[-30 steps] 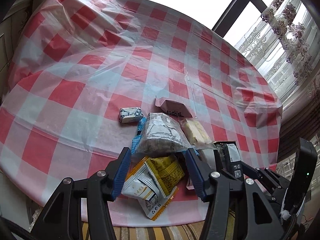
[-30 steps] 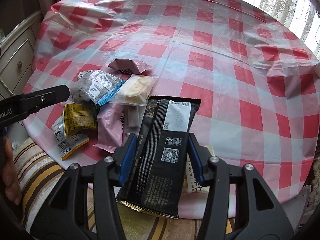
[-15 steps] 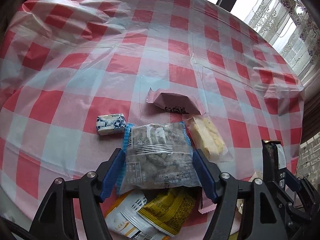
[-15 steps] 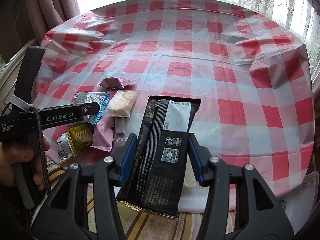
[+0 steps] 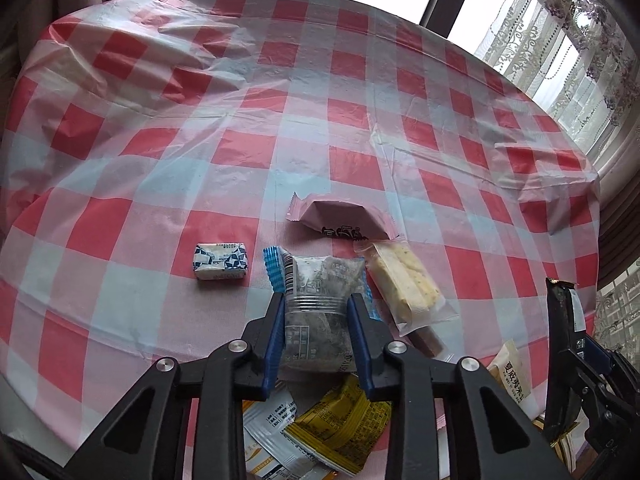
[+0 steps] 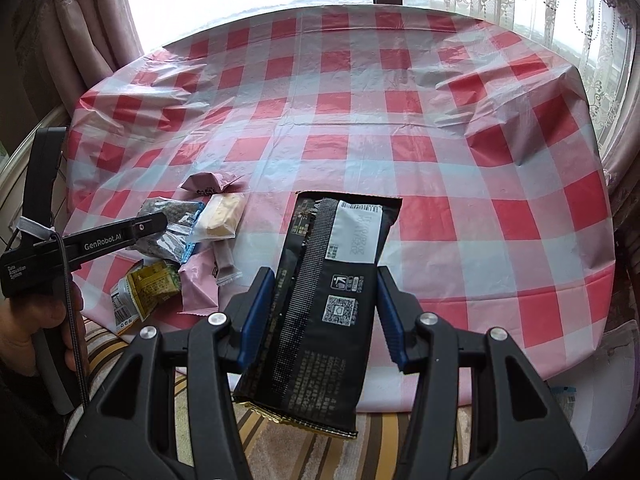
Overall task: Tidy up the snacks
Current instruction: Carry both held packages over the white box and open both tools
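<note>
Here, left gripper (image 5: 318, 312) closing on clear packet (image 5: 320, 300), blue pads pressing both its sides, at 6 o'clock on the checked cloth (image 5: 280, 120). Blue-white packet (image 5: 220, 261) near at 9 o'clock of it, apart; pink packet (image 5: 340, 220) at 12; cracker packet (image 5: 404, 284) at 3, just beside. Yellow packet (image 5: 340, 424) under the gripper. Right gripper (image 6: 326, 300) clenched on black packet (image 6: 328, 280), held off the cloth, long end toward 12.

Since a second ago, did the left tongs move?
Yes. The left tongs went forward off the yellow packet to the clear grey snack bag, nearer the blue-and-white candy; they are closing on that bag.
</note>
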The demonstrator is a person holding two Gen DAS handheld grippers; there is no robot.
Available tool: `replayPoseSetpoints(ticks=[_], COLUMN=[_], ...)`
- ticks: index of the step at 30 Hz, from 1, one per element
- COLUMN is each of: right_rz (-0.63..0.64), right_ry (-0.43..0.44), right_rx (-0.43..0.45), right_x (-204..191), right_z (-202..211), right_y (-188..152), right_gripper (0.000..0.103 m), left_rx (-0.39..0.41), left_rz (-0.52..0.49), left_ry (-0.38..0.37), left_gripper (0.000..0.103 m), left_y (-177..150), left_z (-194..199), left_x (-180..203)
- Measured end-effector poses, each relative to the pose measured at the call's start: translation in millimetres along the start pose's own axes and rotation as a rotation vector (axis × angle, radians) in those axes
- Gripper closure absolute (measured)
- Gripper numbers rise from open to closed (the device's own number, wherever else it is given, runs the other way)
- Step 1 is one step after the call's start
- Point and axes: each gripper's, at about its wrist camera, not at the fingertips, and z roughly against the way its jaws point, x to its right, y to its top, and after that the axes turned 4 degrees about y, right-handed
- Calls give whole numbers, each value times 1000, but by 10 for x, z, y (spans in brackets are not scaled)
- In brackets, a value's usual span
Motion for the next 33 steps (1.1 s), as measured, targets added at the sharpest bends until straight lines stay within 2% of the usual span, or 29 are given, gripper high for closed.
replayPoseSetpoints(ticks=[10,15,21,33], right_rz=[-44,-67,-101,-199], right_ry=[-32,-49,-82,-165], right_rx=[16,25,41,64], right_x=[228,363,566,1127], right_z=[153,252,394,737], right_y=[-69,-121,-194,-453], right_gripper=[48,48,48,48], left_rx=[80,107,115,80], left_rz=[36,33,-17,-162], left_ry=[-1,-31,-98,-221], left_gripper=[73,73,73,73], left_y=[-12,-10,-59,-294], left_z=[269,432,566,671], left_x=[-35,43,355,1193])
